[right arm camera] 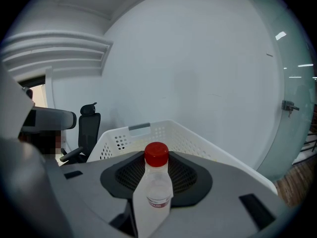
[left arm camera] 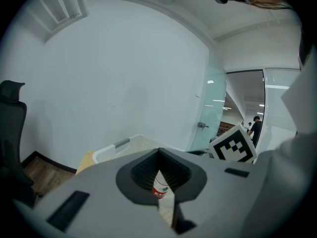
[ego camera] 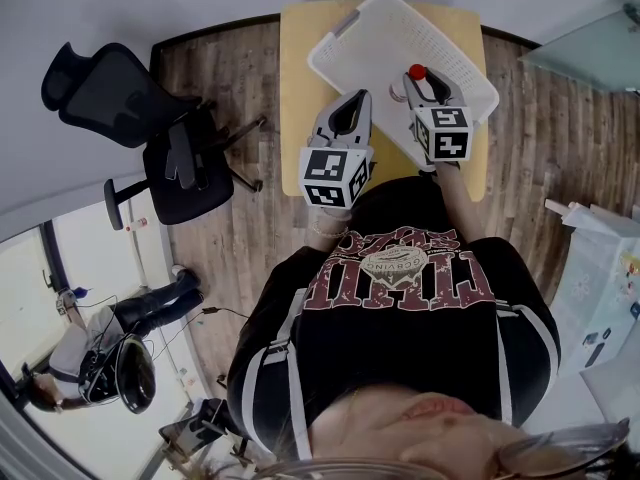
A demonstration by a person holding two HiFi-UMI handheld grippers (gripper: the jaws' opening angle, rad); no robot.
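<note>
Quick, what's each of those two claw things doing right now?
Left gripper: closed, jaw tips together, holding nothing.
Right gripper: closed on a red-capped bottle.

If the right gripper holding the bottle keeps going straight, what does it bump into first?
Probably the far wall of the white basket, just behind the bottle that the right gripper clamps; the depth is hard to judge.

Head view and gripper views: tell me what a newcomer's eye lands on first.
The red-capped clear bottle, clamped upright in the right gripper at the near edge of the white perforated basket. That basket sits askew on the yellow table; the left gripper hangs shut beside it.
</note>
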